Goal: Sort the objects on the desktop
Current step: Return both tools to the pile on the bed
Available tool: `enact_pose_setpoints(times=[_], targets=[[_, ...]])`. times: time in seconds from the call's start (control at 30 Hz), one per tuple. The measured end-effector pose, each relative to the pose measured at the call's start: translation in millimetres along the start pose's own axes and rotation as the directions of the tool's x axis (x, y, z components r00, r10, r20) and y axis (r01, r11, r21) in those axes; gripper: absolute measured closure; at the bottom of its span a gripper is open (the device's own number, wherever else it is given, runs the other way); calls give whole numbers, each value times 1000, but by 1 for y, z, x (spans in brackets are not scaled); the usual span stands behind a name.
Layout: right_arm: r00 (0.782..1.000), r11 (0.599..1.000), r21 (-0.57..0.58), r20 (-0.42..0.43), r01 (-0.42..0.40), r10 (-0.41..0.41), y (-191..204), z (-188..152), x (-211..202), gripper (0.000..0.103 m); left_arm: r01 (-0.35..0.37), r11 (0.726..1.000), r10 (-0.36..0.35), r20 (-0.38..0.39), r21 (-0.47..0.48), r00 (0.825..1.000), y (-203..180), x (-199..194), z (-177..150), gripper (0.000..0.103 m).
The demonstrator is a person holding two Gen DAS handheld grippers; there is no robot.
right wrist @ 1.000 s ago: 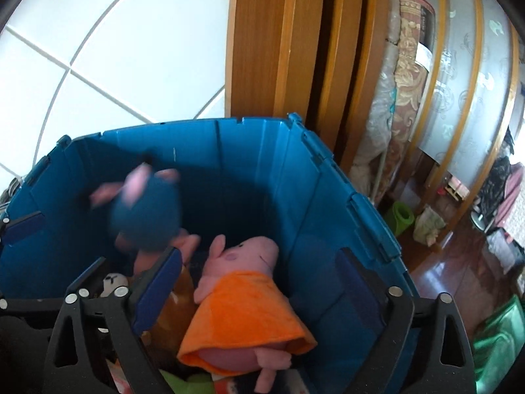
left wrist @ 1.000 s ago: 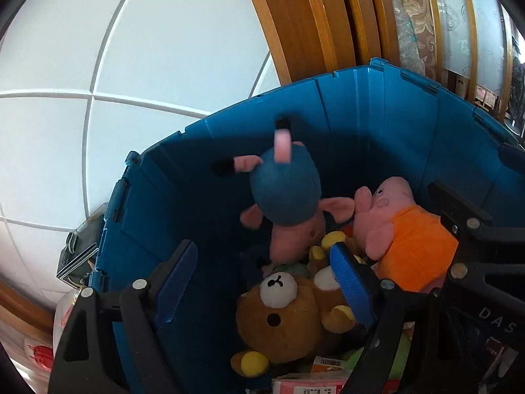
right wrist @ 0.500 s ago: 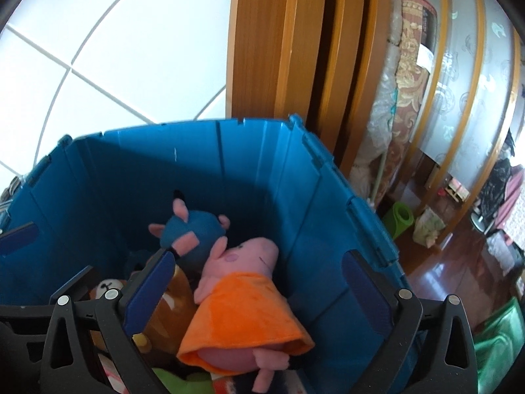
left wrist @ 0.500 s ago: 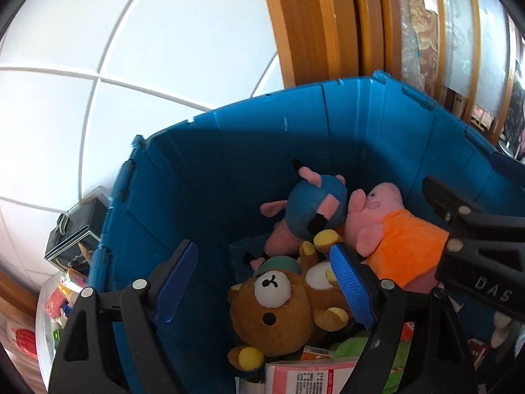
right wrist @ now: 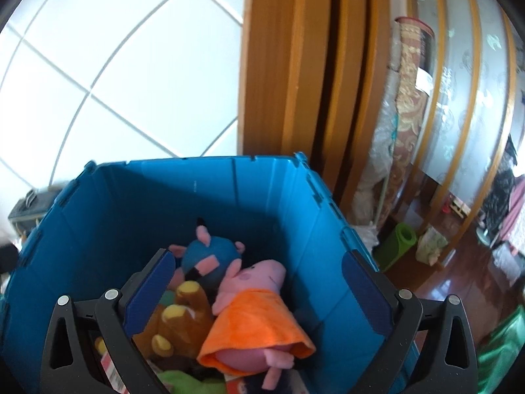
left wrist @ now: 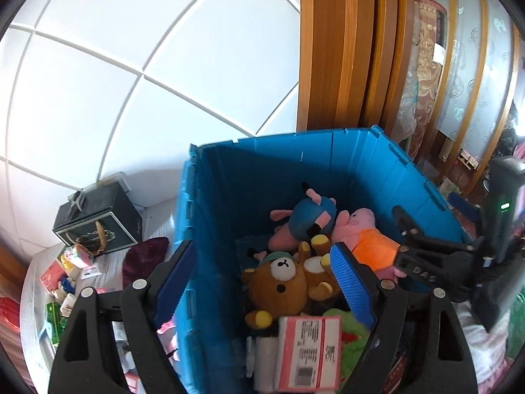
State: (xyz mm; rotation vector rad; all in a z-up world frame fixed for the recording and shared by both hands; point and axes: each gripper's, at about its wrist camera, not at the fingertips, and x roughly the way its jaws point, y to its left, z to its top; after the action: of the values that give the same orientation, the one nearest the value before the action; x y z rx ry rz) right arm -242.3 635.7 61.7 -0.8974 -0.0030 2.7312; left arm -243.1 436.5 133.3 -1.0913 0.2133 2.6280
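Left wrist: left gripper [left wrist: 259, 282] wide open, empty, above blue bin [left wrist: 210, 216]; right gripper [right wrist: 259, 292] likewise, nothing held.

crate [left wrist: 210, 229]: blue | bear [left wrist: 282, 282]: brown | pig's dress [right wrist: 256, 321]: orange | wall tiles [left wrist: 164, 49]: white

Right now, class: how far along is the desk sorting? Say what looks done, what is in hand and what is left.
Done: the blue pig, orange pig and bear lie in the bin. In hand: nothing; the left gripper and right gripper are both open and empty above the bin. Left: the black box and small clutter outside the bin.
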Motion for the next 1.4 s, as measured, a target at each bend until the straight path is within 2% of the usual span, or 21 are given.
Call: enact_pose_setpoints(times=[0.13,0.27,0.33,0.47,0.67,0.8,1.07,1.2,1.33,1.4], targets=[[1000,997,-73,-12,9,-10,23,5,-24,0,-2,1000,2,61,4,998,20,-44,-2,20],[999,996,-85,40,-11,15,43,9,-62,0,37,999,-34,114,-27,993,47,-76,-19,20],[996,995,-90,76,-35,42,55,10,-84,0,43,997,-35,138,-56,990,63,-87,-30,20],[984,989,-96,126,-111,123,77,7,-129,0,16,993,4,169,-117,986,101,-102,-54,20],[943,962,-98,195,-257,271,121,-11,-193,0,-41,984,83,241,-175,967,169,-131,-105,20],[906,934,-97,226,-344,357,162,-35,-222,0,-77,970,136,250,-232,959,223,-142,-146,20],[860,884,-165,213,-437,464,259,-84,-238,0,-189,915,250,132,-355,959,327,-131,-251,20],[829,839,-205,158,-504,537,308,-119,-228,0,-253,901,292,60,-351,955,353,-108,-310,20],[824,816,-226,84,-532,561,341,-160,-209,0,-251,899,250,-51,-360,967,367,-71,-368,20],[821,803,-222,18,-553,571,355,-182,-191,0,-256,887,226,-121,-384,967,370,-52,-395,20]])
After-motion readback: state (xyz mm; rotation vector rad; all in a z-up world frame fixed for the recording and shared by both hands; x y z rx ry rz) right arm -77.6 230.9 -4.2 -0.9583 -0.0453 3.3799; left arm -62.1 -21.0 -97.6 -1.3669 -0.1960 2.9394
